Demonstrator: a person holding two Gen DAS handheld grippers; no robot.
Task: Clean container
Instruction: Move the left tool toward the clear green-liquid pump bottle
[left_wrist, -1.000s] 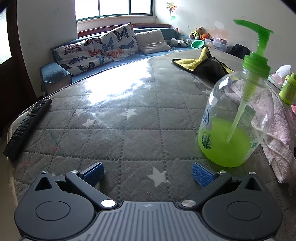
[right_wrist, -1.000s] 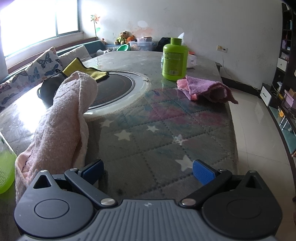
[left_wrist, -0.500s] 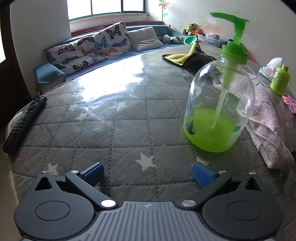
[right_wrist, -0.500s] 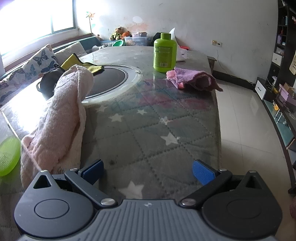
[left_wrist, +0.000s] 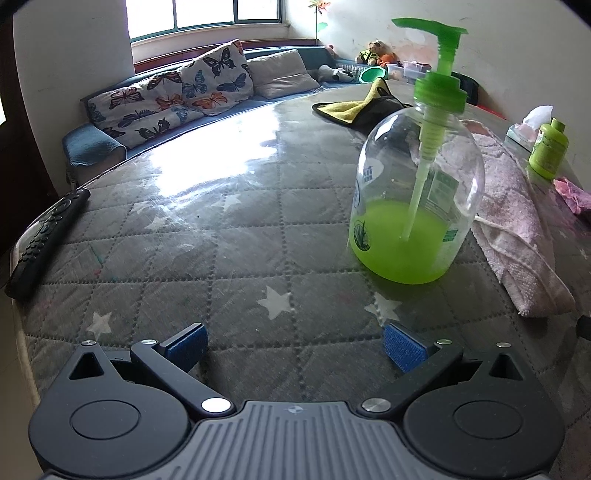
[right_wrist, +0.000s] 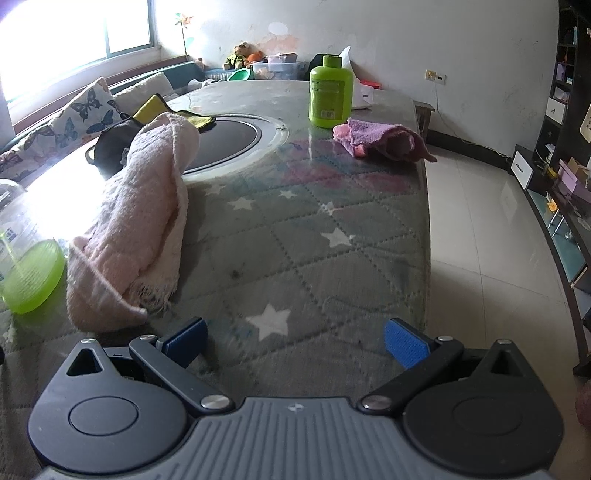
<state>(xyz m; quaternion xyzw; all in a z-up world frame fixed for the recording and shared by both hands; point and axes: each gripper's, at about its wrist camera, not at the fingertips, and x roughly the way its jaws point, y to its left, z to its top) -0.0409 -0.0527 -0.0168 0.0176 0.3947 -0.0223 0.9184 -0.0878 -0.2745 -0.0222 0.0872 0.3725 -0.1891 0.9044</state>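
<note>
Currently, the clear pump bottle of green liquid (left_wrist: 415, 206) is seen upright, far-right of the wide, empty left tongs (left_wrist: 293, 345); the right tongs (right_wrist: 293, 343) are likewise spread wide.

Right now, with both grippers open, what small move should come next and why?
Probably ease the left gripper forward and right toward the pump bottle: it stands upright, ungrasped, ahead of its right finger. The pink towel lies beside it, near the empty right gripper.
</note>
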